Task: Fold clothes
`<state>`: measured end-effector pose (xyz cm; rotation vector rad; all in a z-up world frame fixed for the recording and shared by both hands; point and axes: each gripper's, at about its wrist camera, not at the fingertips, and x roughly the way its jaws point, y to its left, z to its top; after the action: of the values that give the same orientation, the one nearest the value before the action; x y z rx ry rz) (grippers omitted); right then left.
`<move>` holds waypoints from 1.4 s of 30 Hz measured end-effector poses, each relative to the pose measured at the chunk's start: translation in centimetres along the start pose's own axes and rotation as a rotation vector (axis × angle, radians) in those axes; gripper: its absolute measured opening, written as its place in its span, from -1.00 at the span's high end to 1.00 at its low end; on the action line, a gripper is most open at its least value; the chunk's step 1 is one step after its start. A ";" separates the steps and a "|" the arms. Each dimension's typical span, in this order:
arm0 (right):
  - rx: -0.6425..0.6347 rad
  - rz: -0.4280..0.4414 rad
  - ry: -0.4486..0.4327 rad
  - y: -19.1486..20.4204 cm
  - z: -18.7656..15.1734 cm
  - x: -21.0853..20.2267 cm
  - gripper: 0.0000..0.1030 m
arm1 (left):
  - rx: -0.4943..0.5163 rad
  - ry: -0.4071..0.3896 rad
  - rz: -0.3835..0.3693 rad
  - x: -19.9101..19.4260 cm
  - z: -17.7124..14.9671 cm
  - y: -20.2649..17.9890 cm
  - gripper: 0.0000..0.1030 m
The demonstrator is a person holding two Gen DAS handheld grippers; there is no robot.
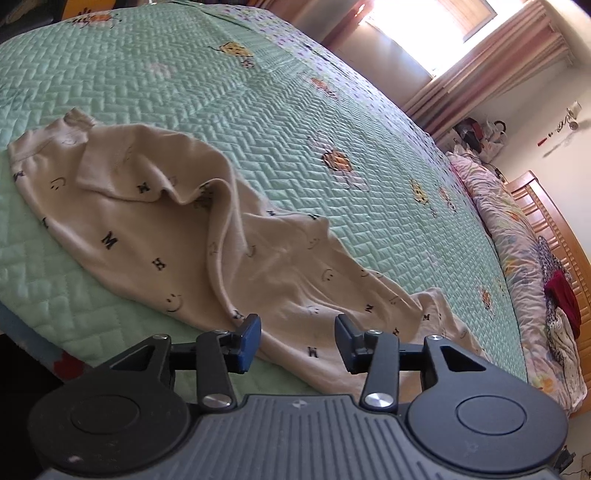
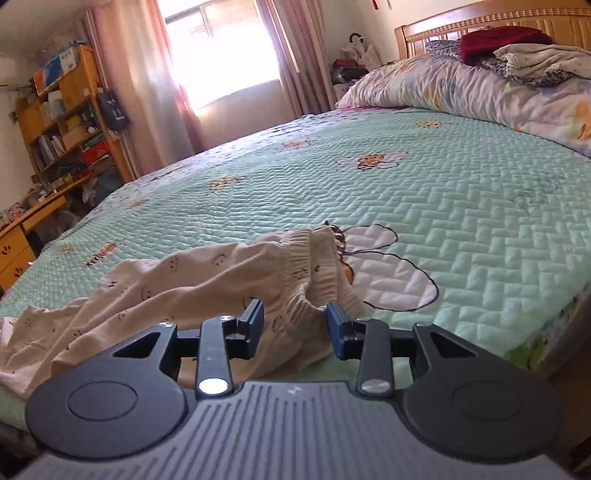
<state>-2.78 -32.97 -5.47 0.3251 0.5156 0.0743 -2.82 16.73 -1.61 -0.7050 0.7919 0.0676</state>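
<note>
A beige pair of children's trousers (image 1: 207, 236) printed with small letters and smiley faces lies crumpled on the green quilted bedspread (image 1: 184, 85) near the bed's front edge. My left gripper (image 1: 297, 343) is open, its jaws wide apart just above the cloth's near edge, holding nothing. In the right wrist view the same trousers (image 2: 192, 288) show their ribbed elastic waistband (image 2: 317, 266) bunched up. My right gripper (image 2: 295, 328) is open just in front of the waistband, with cloth between and below the fingers but not pinched.
A floral duvet (image 2: 461, 88) with a pile of clothes (image 2: 517, 55) lies along the wooden headboard (image 2: 417, 33). A wooden shelf and desk (image 2: 62, 122) stand left of the bed by the curtained window (image 2: 221, 48). The bedspread (image 2: 443, 192) stretches beyond the trousers.
</note>
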 end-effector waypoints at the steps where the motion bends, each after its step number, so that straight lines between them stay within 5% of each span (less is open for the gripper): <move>1: 0.017 0.011 0.005 -0.1 0.0 0.2 0.20 | 0.002 0.003 -0.002 0.1 0.0 -0.2 0.09; 10: 0.048 0.016 0.045 -0.5 -0.2 1.0 0.21 | 0.015 0.037 0.005 0.9 -0.7 -0.8 0.00; 15: -0.020 0.000 0.044 -0.1 0.0 1.2 0.53 | 0.026 0.052 0.005 1.2 -0.9 -0.9 -0.09; 19: -0.026 0.032 0.027 -0.3 1.1 0.9 0.60 | 0.038 0.054 0.003 1.2 -0.8 -1.1 -0.15; 23: 0.183 0.079 0.007 -4.2 2.5 0.6 0.62 | 0.043 0.053 0.015 1.4 -0.8 -1.0 -0.19; 26: 0.285 0.084 0.110 -7.7 1.3 2.7 0.62 | 0.039 0.064 0.020 1.8 -0.9 -0.8 -0.19; 28: 0.328 0.113 0.093 -8.6 0.6 2.8 0.64 | 0.036 0.070 0.024 2.0 -1.0 -0.7 -0.19; 35: 0.324 0.090 0.059 -8.2 0.9 2.0 0.34 | 0.059 0.072 0.005 2.1 -1.1 -1.3 -0.20; 42: 0.242 0.000 -0.076 -6.2 3.2 -0.3 0.12 | 0.095 0.065 -0.037 2.6 -1.3 -2.3 -0.30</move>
<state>-1.53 -39.82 -4.75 0.5623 0.4500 -0.0011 -1.08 13.62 -2.76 -0.6337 0.8384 -0.0264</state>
